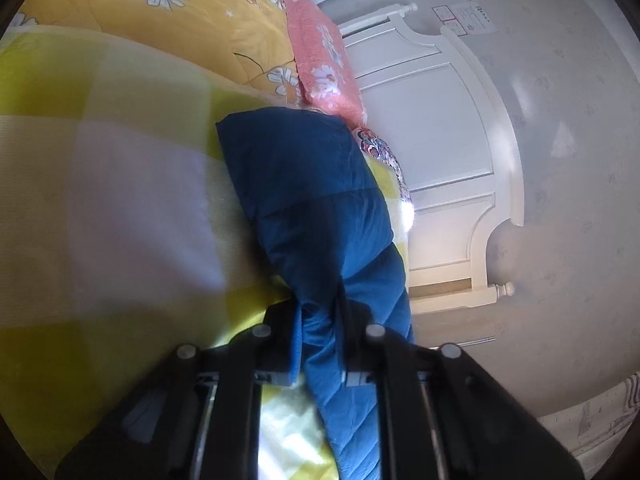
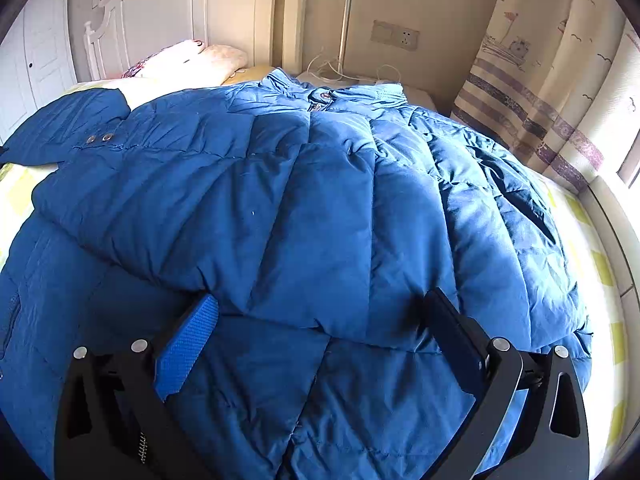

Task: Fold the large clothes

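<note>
Between the left claw's [image 1: 320,332] fingers a fold of the blue coat [image 1: 316,200] is pinched, its sleeve running ahead over the checked sheet [image 1: 120,184]. Beyond the sleeve lie a daisy quilt [image 1: 192,36] and a white headboard [image 1: 440,128]. Under the right claw [image 2: 320,312], which is spread wide and holds nothing, the coat [image 2: 320,200] lies flat across the bed [image 2: 600,272], collar [image 2: 320,94] farthest ahead, pillows [image 2: 188,60] beyond to the left.
</note>
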A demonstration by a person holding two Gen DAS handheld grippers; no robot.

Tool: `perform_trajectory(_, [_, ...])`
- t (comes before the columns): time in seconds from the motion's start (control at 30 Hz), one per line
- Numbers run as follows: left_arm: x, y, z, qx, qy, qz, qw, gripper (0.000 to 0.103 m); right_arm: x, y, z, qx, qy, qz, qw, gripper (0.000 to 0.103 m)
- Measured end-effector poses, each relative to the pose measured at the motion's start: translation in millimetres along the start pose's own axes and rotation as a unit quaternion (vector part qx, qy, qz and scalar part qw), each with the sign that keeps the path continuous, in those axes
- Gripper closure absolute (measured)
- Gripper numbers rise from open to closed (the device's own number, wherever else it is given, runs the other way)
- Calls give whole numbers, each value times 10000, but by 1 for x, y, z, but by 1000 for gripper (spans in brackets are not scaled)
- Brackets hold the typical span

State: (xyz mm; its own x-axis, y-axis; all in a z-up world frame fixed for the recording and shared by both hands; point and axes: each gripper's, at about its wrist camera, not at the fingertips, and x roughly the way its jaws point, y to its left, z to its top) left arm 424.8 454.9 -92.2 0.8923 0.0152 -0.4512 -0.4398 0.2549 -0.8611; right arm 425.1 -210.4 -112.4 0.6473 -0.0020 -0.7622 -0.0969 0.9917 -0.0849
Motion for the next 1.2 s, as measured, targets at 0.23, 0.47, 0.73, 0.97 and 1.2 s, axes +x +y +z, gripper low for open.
perform_trajectory(0.23, [-59, -149, -110, 2296, -471, -800, 9688, 97, -43, -45, -13, 1284, -1265, 11, 9836, 9])
perform_trajectory(0.47, [-69, -260, -377, 5429, 642, -1469, 8243, 97, -85, -96, -48, 2785, -2640, 13, 9234, 7])
perform_trajectory(0.73, [7, -173, -586, 6924, 2822, -462, 6624, 84, -85, -125, -61, 3505, -2700, 281, 8963, 7])
perform_trajectory(0.97, [-46, -160, -496, 6135, 2239, -1143, 7486, 16, -84, -119, -60, 3334, -2618, 331, 9051, 7])
perform_trajectory(1.2, [-21, -116, -361, 5116, 1714, 316, 8414, 23, -81, -115, -57, 3237, -2511, 339, 9116, 7])
